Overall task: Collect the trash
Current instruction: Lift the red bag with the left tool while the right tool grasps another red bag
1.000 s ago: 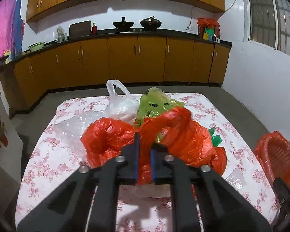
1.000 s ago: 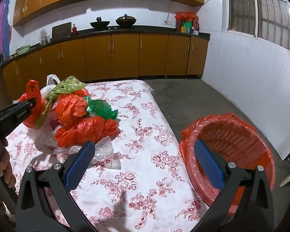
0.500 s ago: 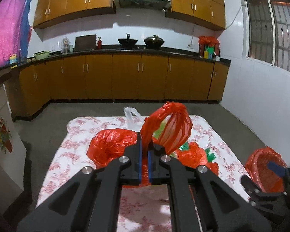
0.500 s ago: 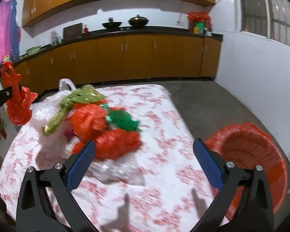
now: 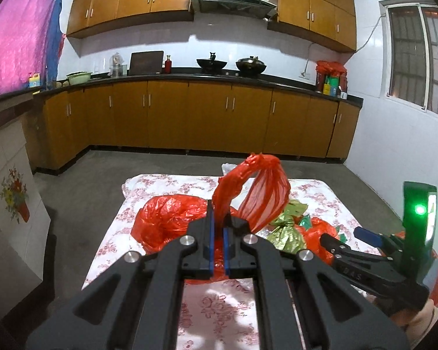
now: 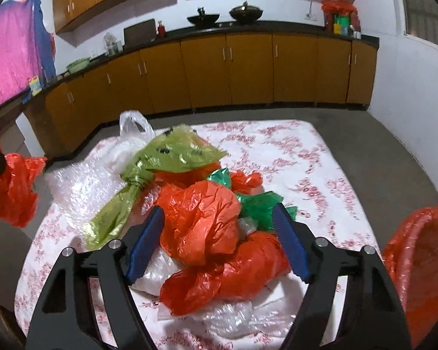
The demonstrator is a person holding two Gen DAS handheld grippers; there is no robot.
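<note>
My left gripper (image 5: 218,224) is shut on a red plastic bag (image 5: 257,198) and holds it clear of the table; the right wrist view shows the bag hanging at the far left (image 6: 13,186). My right gripper (image 6: 217,213) is low over the trash pile and its jaws are closing. A crumpled red bag (image 6: 201,218) lies between the blue pads, which do not visibly press on it. More red plastic (image 6: 233,271) lies just below it. In the left wrist view the right gripper (image 5: 343,234) reaches in from the right.
The pile on the floral tablecloth (image 6: 292,151) also holds a yellow-green bag (image 6: 166,157), a dark green bag (image 6: 257,204), bubble wrap (image 6: 78,180) and a white bag (image 6: 131,134). A red-lined basket (image 6: 417,250) stands off the table's right edge. Kitchen cabinets line the far wall.
The left gripper has lifted its red bag up off the pile. The right gripper has swung left from the basket to the pile, and its jaws have narrowed.
</note>
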